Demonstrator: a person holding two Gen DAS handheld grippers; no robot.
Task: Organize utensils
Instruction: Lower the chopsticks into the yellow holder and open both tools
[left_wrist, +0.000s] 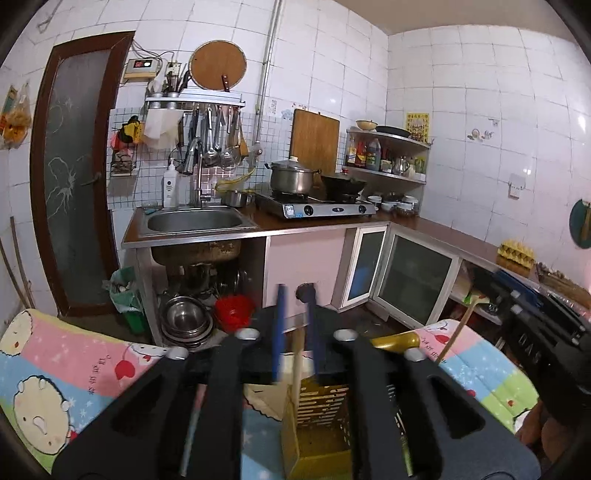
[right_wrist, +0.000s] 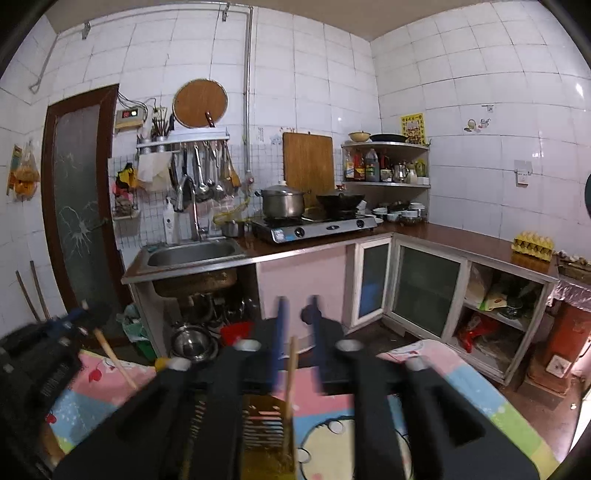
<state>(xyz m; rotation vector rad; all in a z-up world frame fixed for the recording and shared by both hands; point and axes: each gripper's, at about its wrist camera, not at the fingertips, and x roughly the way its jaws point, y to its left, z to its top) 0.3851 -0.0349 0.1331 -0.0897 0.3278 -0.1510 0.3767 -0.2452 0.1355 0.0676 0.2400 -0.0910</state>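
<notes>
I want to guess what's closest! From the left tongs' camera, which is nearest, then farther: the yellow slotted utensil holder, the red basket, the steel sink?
1. Yellow slotted utensil holder, right below the left tongs.
2. Red basket, on the floor, left.
3. Steel sink, up on the counter.

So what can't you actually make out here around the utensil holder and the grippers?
- Left wrist view: the golden utensil holder has its base cut off by the frame edge, and the left hand-held gripper covers its sides.
- Right wrist view: the wooden stick is blurred; whether the right hand-held gripper clamps it is unclear.
- Left wrist view: the gold-handled utensil has its working end hidden behind the gripper.
</notes>
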